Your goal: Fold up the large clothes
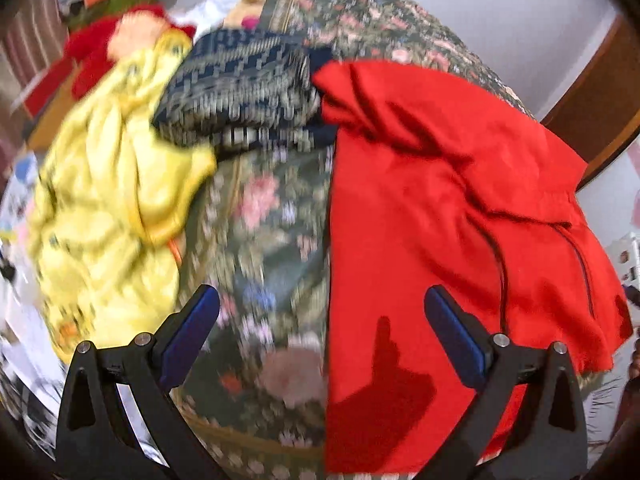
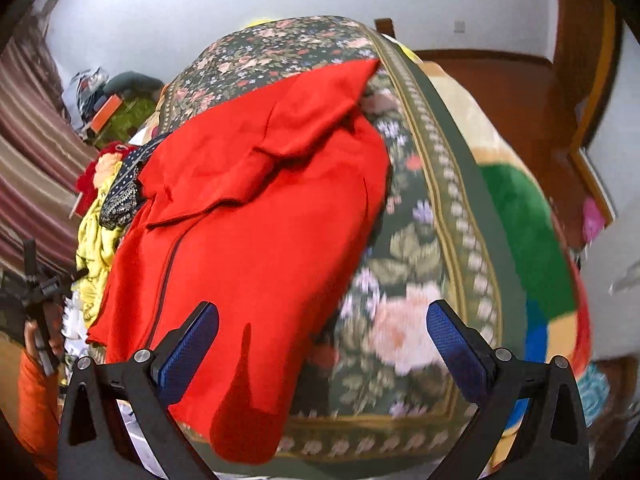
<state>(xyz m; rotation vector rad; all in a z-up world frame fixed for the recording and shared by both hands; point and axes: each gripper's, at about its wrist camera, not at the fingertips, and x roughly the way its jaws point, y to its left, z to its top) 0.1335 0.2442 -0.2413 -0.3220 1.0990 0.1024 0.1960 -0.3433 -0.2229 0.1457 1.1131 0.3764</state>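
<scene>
A large red garment (image 1: 432, 216) lies spread and partly folded on a green floral bedcover (image 1: 264, 216). It also shows in the right wrist view (image 2: 256, 224), with a dark seam running down it. My left gripper (image 1: 322, 300) is open and empty, hovering above the garment's left straight edge. My right gripper (image 2: 323, 312) is open and empty, hovering above the garment's lower right edge. The left gripper (image 2: 40, 284) shows at the far left of the right wrist view, in a hand.
A yellow garment (image 1: 104, 216) and a navy patterned cloth (image 1: 240, 80) lie piled left of the red one. More red clothes (image 1: 100, 52) sit behind. A multicoloured blanket (image 2: 528, 232) lies right of the bedcover (image 2: 420, 280). Wooden furniture (image 2: 500, 92) stands at the back right.
</scene>
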